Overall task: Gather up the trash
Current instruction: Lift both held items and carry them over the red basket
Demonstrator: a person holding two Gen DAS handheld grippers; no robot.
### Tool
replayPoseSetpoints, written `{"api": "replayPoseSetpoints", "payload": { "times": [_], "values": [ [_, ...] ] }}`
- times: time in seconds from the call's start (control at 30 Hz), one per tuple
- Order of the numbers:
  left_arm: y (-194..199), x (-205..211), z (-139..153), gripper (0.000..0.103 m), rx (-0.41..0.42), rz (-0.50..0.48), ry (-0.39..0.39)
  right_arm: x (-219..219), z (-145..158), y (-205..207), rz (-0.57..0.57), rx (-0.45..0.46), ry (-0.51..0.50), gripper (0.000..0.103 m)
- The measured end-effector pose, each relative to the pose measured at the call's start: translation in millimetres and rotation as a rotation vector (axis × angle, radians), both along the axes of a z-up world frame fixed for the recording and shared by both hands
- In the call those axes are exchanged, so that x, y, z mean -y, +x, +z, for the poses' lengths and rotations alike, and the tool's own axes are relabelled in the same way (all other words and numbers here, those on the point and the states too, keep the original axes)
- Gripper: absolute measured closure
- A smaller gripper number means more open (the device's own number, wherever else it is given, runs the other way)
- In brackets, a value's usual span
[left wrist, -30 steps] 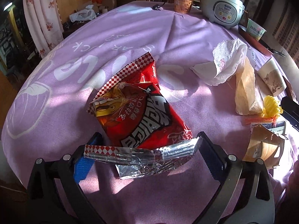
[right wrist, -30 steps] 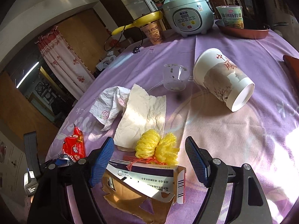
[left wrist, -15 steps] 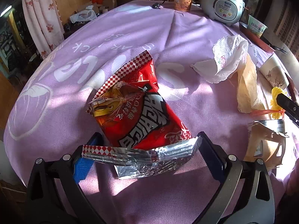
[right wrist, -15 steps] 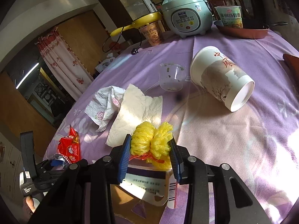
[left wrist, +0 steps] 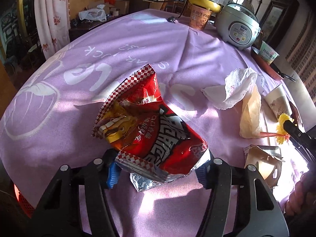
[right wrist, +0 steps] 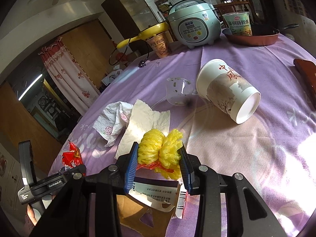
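A red snack bag (left wrist: 158, 130) with a checkered edge and a foil mouth lies on the purple tablecloth (left wrist: 118, 45). My left gripper (left wrist: 158, 169) has its jaws closing on the bag's near end. The blue pads (left wrist: 112, 172) press both sides, and the bag buckles upward. My right gripper (right wrist: 159, 152) is shut on a yellow mesh bundle (right wrist: 152, 146) tied with red string, just above a flattened carton (right wrist: 154, 201). The left wrist view shows the same bundle (left wrist: 284, 118) at the far right. More trash lies about: a flowered tissue (right wrist: 112, 116), a creased napkin (right wrist: 148, 118), a tipped paper cup (right wrist: 227, 92) and a clear plastic cup (right wrist: 178, 93).
At the table's far side stand a rice cooker (right wrist: 195, 25), two instant noodle cups (right wrist: 160, 43) (right wrist: 240, 23), a red pan (right wrist: 254, 37) and a yellow pan (right wrist: 146, 32). A dark flat object (right wrist: 306, 71) lies at the right edge. A curtain (left wrist: 51, 19) hangs beyond the table.
The left jaws have drawn in on the bag's near end, which now buckles and rises. The right jaws, open around the yellow bundle a second ago, have shut on it.
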State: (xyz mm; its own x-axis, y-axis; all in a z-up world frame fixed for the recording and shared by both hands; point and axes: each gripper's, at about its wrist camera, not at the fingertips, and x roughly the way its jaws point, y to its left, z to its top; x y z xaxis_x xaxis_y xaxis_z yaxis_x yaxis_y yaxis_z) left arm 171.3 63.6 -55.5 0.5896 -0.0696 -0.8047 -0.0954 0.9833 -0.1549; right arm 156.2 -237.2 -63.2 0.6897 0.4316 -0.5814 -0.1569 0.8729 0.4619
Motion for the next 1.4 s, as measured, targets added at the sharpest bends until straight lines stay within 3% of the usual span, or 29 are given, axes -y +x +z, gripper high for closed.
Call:
{"api": "replayPoseSetpoints", "payload": {
  "times": [0.23, 0.47, 0.73, 1.13, 1.4],
  "values": [
    [-20.8, -2.0, 34.2, 0.05, 0.09, -0.006, 0.007, 1.2, 14.1, -10.9, 0.007, 0.089, 0.028, 0.064],
    [-40.9, -2.4, 58.7, 0.05, 0.148, -0.007, 0.032, -5.6, 19.2, -23.5, 0.033, 0.067, 0.073, 0.064],
    [-68.0, -26.7, 68.9, 0.05, 0.179, 0.036, 0.035, -43.4, 36.1, -47.9, 0.133, 0.094, 0.068, 0.064],
    [-138.8, -127.5, 69.7, 0.05, 0.193, 0.266, 0.06, -136.0, 48.1, -72.4, 0.342, 0.077, 0.051, 0.064],
    [-193.2, -216.8, 27.1, 0.05, 0.109, 0.462, 0.03, -222.1, 44.7, -85.8, 0.518, 0.025, 0.006, 0.064]
  ]
}}
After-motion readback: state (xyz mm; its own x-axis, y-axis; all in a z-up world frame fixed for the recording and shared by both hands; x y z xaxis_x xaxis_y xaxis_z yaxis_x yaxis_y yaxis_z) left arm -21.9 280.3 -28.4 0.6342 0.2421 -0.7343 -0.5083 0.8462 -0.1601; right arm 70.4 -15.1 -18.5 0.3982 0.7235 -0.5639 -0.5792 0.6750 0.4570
